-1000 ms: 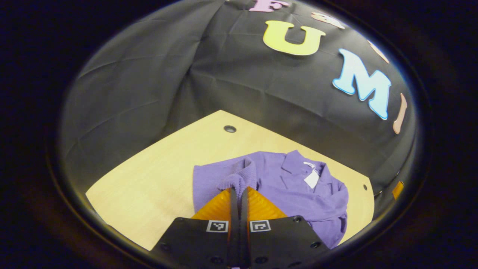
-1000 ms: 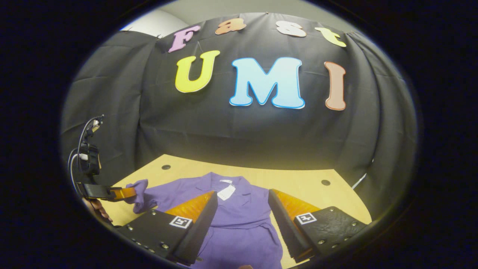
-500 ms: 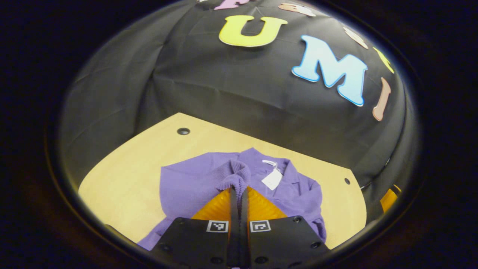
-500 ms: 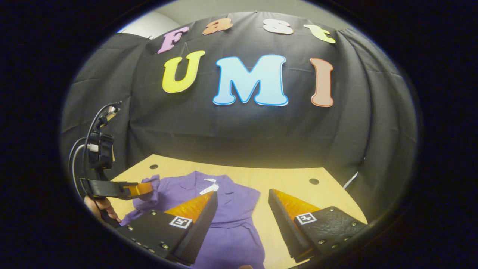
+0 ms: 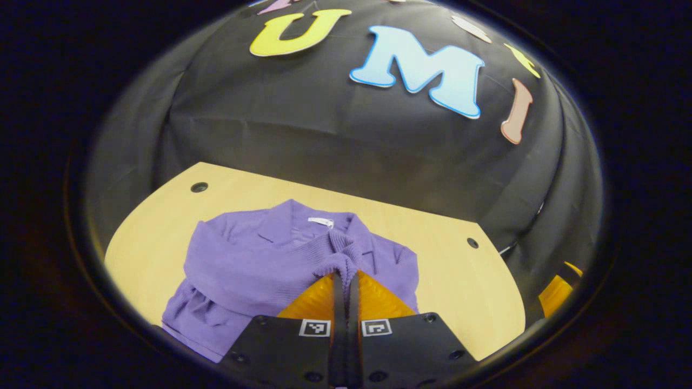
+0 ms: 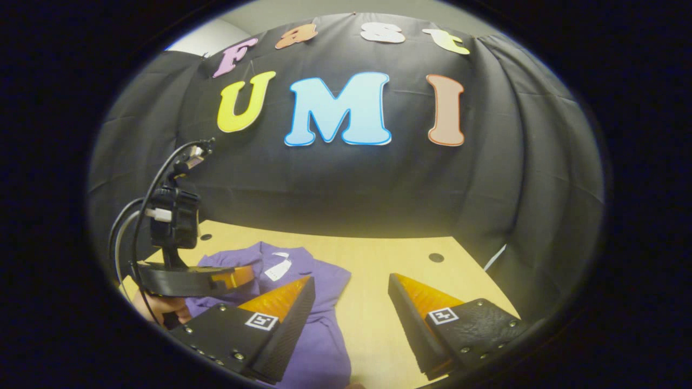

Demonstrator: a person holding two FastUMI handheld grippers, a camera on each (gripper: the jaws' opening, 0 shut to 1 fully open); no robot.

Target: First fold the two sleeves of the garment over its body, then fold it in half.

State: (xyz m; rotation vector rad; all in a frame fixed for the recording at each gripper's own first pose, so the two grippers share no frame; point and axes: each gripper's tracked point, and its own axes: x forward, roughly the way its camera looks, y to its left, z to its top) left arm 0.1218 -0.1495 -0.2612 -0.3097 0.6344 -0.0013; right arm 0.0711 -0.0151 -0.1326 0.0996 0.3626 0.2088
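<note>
Table of pale wood runs across the booth, with a small dark hole near its far left corner in the left gripper view and another hole toward the far right. Black cloth hangs behind it as the wall, creased and draped down to the table's back edge; in the right gripper view a strip of plain light wall shows above the cloth.

The purple garment lies on the table, collar toward the wall, with a white tag at the neck. My left gripper is closed tight on the ribbed cuff of one sleeve, which stretches across the garment's body. From the right gripper view I see that same gripper off to the left, a black camera and looping cables mounted on top, my hand underneath it.

My right gripper hangs with its fingers spread wide, holding nothing, above the garment's right edge and the bare wood beside it.
</note>
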